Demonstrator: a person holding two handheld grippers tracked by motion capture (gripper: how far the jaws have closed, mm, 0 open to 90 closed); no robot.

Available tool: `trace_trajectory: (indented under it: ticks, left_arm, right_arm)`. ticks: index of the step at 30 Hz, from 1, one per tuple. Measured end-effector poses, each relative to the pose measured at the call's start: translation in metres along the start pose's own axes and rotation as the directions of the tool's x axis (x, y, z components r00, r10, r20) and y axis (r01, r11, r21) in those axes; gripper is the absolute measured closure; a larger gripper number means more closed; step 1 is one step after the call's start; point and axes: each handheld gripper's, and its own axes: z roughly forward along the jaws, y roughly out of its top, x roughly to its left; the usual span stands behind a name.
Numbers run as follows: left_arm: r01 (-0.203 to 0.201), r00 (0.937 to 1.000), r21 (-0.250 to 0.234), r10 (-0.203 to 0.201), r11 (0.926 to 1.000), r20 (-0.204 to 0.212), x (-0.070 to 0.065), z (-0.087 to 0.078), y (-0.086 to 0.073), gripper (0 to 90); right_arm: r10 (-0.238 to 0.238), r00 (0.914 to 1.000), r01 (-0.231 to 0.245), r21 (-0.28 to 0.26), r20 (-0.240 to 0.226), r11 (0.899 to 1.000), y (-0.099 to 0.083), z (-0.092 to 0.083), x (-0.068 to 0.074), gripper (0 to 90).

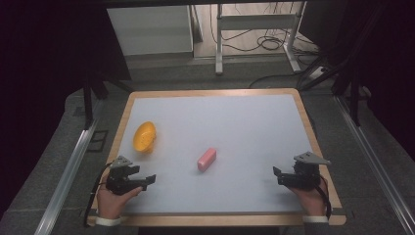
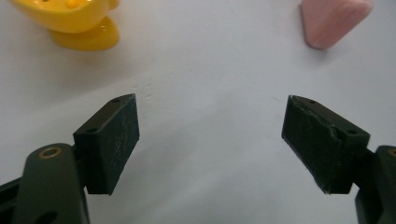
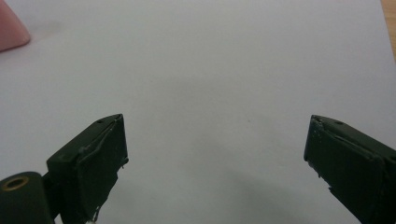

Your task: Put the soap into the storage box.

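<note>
A pink block (image 1: 206, 159) lies near the middle of the white table top (image 1: 235, 127). A yellow bowl (image 1: 145, 136) sits to its left. My left gripper (image 1: 147, 180) rests at the front left, held by a hand, jaws wide open and empty. In the left gripper view the yellow bowl (image 2: 74, 21) is at top left and the pink block (image 2: 332, 21) at top right, both beyond the open left gripper (image 2: 212, 140). My right gripper (image 1: 278, 175) rests at the front right, open and empty. The right gripper (image 3: 217, 161) faces bare table, with the pink block (image 3: 11, 30) at the top left corner.
The table has a wooden rim (image 1: 313, 132). Metal rails (image 1: 68, 166) run along both sides on the grey floor. Beyond the far edge stand a white table frame (image 1: 254, 34) and loose cables (image 1: 271, 44).
</note>
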Motion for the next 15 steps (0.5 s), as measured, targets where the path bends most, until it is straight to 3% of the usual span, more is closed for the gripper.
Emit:
trace_trajectory:
  ticks: [6,8,15]
  left_arm:
    - [-0.006,0.9997,0.005,0.006,1.0,-0.024,0.0018,-0.0012,-0.0003,19.6]
    - [-0.004,0.9997,0.003,0.004,1.0,-0.025,0.0013,-0.0022,-0.0004,19.5]
    - [-0.005,0.9996,0.004,0.006,1.0,-0.028,0.0025,-0.0033,-0.0003,19.4]
  right_arm:
    - [0.008,1.0,-0.008,0.009,0.0,1.0,-0.0018,-0.0018,0.001,5.8]
    - [0.029,0.9994,-0.029,-0.006,-0.02,1.0,-0.0008,-0.0049,0.0002,5.8]
    - [0.011,0.9999,-0.011,-0.007,0.0,1.0,-0.0006,-0.0057,0.0009,5.8]
